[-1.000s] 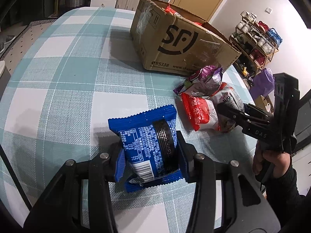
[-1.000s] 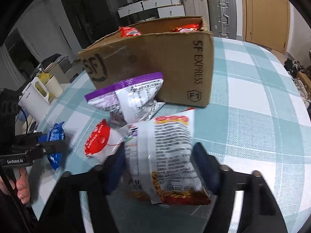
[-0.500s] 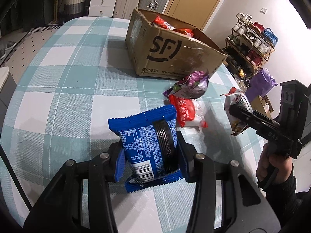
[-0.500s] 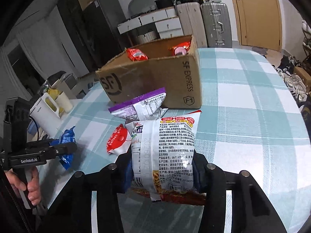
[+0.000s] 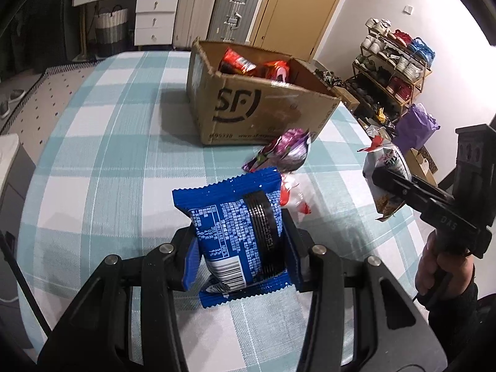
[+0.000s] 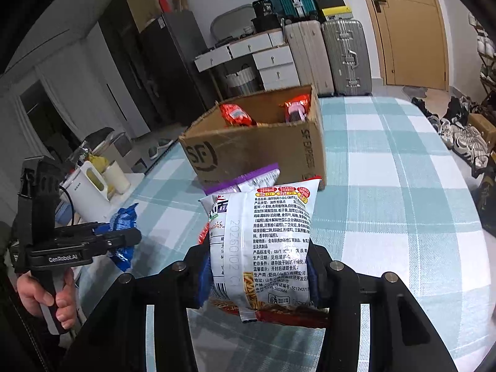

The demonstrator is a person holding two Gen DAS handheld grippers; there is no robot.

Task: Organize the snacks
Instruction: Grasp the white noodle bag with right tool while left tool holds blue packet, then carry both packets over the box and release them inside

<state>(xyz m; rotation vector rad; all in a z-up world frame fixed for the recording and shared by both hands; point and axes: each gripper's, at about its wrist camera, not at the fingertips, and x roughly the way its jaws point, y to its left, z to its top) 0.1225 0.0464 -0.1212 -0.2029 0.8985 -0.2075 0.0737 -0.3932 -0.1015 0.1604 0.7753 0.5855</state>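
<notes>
The left hand-held gripper point(image 5: 238, 245) is clamped on a blue packet point(image 5: 235, 232), fingers point(image 5: 186, 249) pressing both sides, the packet upright and raised clear of the checked bench point(image 5: 102, 170). In the right wrist view the same hand-held gripper point(image 6: 124, 238) sits at the far left with the blue wrapper point(image 6: 124, 220) sticking out of it, a hand point(image 6: 51, 297) wrapped round the grip below.

Moving across — the cardboard box point(image 5: 263, 108) stands open toward the far side of the bench, red packets point(image 5: 238, 63) lying inside it. Just in front of the box lies a purple bag point(image 5: 285, 152), and beside it, partly hidden behind the blue packet, a red and white bag point(image 5: 294, 198) on the cloth.

Over to the right — the right hand-held gripper point(image 6: 259, 274) is pinching a white noodle-snack bag point(image 6: 266, 241) by its lower half, printed back facing the camera, bag upright and off the bench. Its jaws have just finished closing in on that bag. From the left wrist view the same bag point(image 5: 384, 173) hangs in that hand-held gripper point(image 5: 390, 186) at the right edge, clear of the bench, a hand point(image 5: 434, 266) holding the handle underneath. Behind it a shoe rack point(image 5: 393, 71) stands against the wall.
</notes>
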